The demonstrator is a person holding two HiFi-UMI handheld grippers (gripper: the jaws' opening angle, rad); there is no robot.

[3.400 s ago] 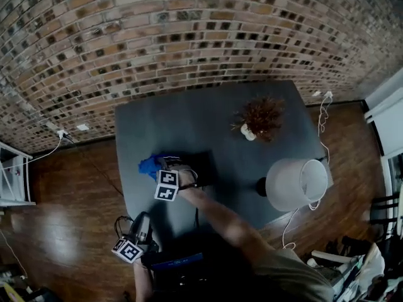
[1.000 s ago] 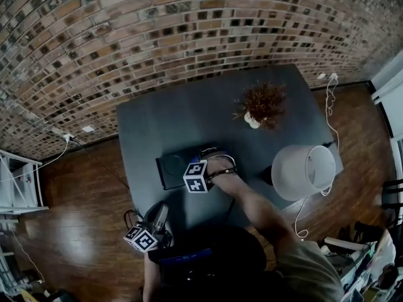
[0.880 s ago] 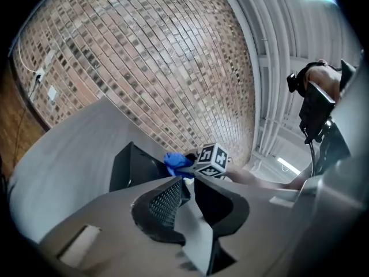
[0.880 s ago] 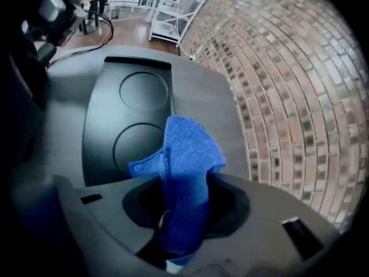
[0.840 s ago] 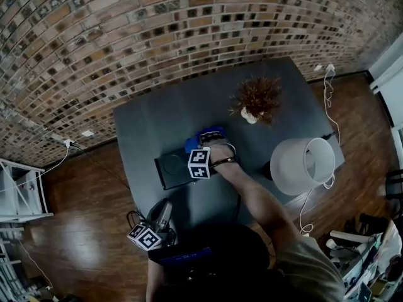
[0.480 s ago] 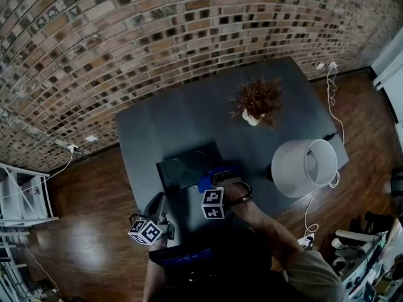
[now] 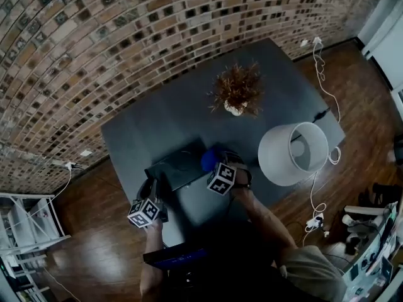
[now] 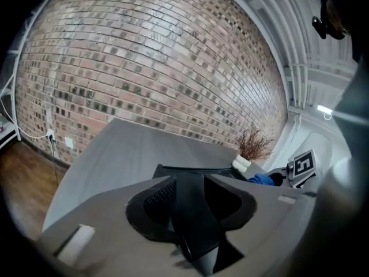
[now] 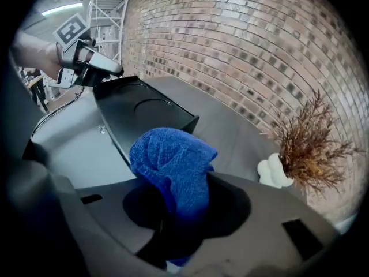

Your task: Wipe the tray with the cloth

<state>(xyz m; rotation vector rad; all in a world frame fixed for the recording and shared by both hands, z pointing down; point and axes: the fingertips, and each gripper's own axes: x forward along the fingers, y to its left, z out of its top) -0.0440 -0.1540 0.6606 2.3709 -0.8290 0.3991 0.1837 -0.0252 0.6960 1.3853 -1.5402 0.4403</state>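
Blue cloth (image 9: 173, 160) is bunched and gripped in the right claw (image 9: 176, 206), whose jaws are closed on it. The pads are buried under the fabric and cannot be seen. The bundle is held just off the right end of the black tray (image 7: 171, 168), over the dark grey counter (image 7: 145, 131). Whether it touches the tray's rim cannot be told. In the head view that end of the tray is covered by the cloth and by the right claw itself.

Left claw (image 7: 153, 186) is held at the tray's near left corner. Its jaws have just been opening and are seen parted. Nothing is seen clamped between them, and the tray's rim lies just beyond the tips. Contact with the corner is hard to make out, dark on dark.

Counter's near edge is hidden by the person's body (image 7: 214, 266).

Surroundings noted:
- Dried plant (image 7: 236, 87) in a white vase (image 7: 234, 109), set well behind the tray.
- White lamp shade (image 7: 293, 153) to the right, its base hidden beneath it.
- White cable (image 7: 322, 61) trailed over the wooden floor (image 7: 94, 257).
- Brick wall (image 7: 94, 43) behind.
- White shelving (image 7: 25, 228), cut off at the left edge.
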